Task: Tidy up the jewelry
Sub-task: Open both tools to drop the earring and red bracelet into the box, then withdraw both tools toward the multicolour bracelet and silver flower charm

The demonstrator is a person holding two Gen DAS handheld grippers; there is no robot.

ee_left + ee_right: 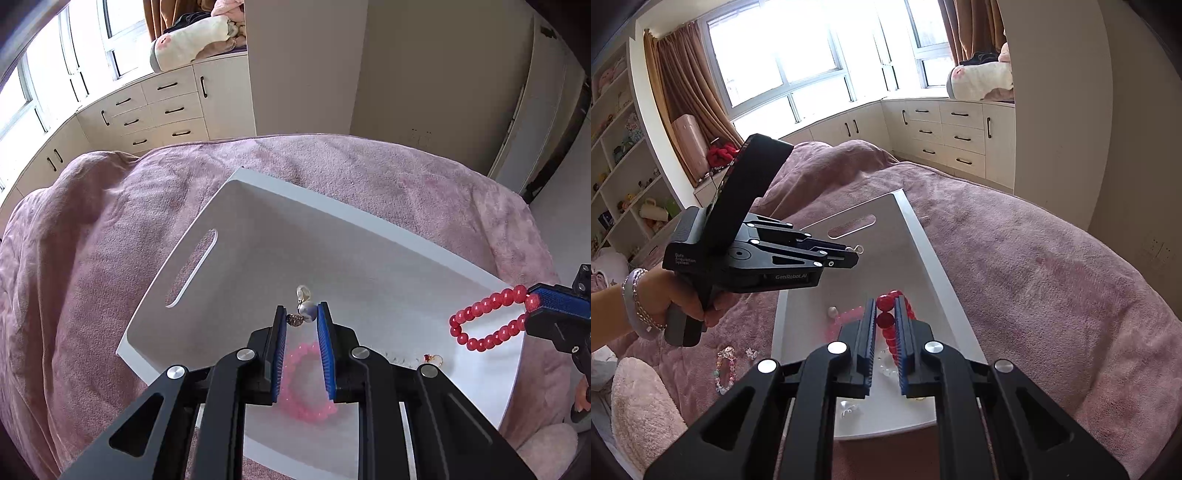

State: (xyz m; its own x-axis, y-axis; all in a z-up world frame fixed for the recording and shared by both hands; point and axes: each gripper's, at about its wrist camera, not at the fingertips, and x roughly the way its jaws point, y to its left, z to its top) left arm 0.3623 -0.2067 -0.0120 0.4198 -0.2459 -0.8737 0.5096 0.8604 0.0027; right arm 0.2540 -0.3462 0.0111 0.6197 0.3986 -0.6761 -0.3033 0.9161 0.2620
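Observation:
A white tray lies on a pink blanket. My left gripper is shut on a pearl earring with a small dark charm, held above the tray. Below it a pink bead bracelet lies on the tray. My right gripper is shut on a red bead bracelet, which hangs as a loop above the tray's right side in the left wrist view. The left gripper also shows in the right wrist view, holding the earring.
A small red and gold piece and clear pieces lie on the tray. A pastel bead bracelet and a small ornament lie on the blanket. A fluffy pink cushion sits at the left. Drawers stand behind.

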